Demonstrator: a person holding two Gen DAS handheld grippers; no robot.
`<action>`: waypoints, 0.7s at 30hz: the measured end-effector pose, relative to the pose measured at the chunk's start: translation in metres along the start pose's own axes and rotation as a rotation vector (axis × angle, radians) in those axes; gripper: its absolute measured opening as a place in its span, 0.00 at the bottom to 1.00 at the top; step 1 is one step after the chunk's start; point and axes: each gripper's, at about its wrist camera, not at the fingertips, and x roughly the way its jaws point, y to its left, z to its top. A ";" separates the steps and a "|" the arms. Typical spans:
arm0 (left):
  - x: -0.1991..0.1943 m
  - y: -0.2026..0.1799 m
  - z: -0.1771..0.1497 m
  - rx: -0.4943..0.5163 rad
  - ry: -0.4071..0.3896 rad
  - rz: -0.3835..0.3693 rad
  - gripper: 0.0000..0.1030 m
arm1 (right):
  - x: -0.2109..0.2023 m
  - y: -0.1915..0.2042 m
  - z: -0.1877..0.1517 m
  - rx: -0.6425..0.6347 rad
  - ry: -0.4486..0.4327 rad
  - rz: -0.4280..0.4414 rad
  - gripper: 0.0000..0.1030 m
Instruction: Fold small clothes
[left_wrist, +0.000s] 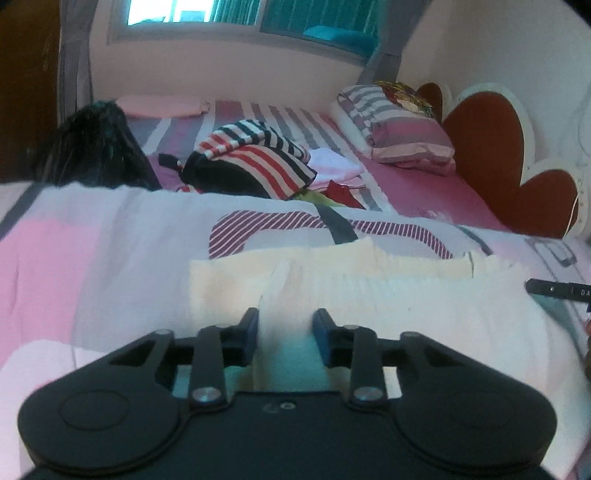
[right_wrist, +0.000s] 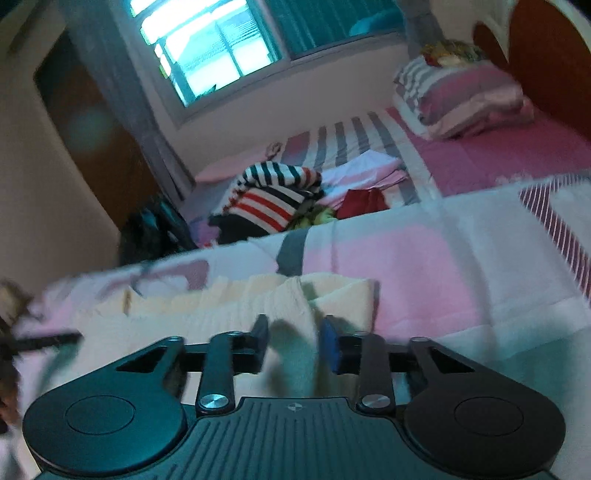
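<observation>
A bed (left_wrist: 424, 177) fills both views, dressed in a pink, grey and white striped sheet, with a folded quilt (left_wrist: 110, 236) patched in pink, white and maroon stripes lying across the near part. Beyond the quilt's far edge sits a heap of clothes (left_wrist: 251, 158): a red, white and navy striped piece on top of something black, with pale pink folded pieces and a red scrap just beside it. A dark bag (left_wrist: 92, 147) stands at the left of the heap, and two striped pillows (left_wrist: 402, 125) are stacked by the heart-shaped brown headboard (left_wrist: 491, 147). A window (right_wrist: 207, 48) glows in the far wall. The heap and bag lie well apart from the work; nothing stands between the tongs and the cloth. The cream ribbed garment (left_wrist: 388, 291) lies on the quilt, close under both cameras, spread sideways with its far edge doubled into a pale yellow band. The left tongs (left_wrist: 285, 332) stand narrow, a raised fold of the garment pinched between their blue pads. The right tongs (right_wrist: 295, 343) are likewise narrow, gripping another bunched ridge of the same cloth; that view is blurred. A black tip of the right tongs shows at the right edge of the left view.
</observation>
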 end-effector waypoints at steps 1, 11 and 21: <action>0.001 -0.001 0.000 0.006 0.003 -0.001 0.28 | 0.001 0.004 -0.002 -0.028 -0.003 -0.004 0.18; -0.022 0.002 0.007 -0.026 -0.180 -0.077 0.02 | -0.002 0.026 -0.012 -0.177 -0.073 -0.058 0.01; 0.021 0.002 0.007 -0.054 -0.053 0.000 0.06 | 0.024 0.005 -0.011 -0.047 -0.010 -0.112 0.02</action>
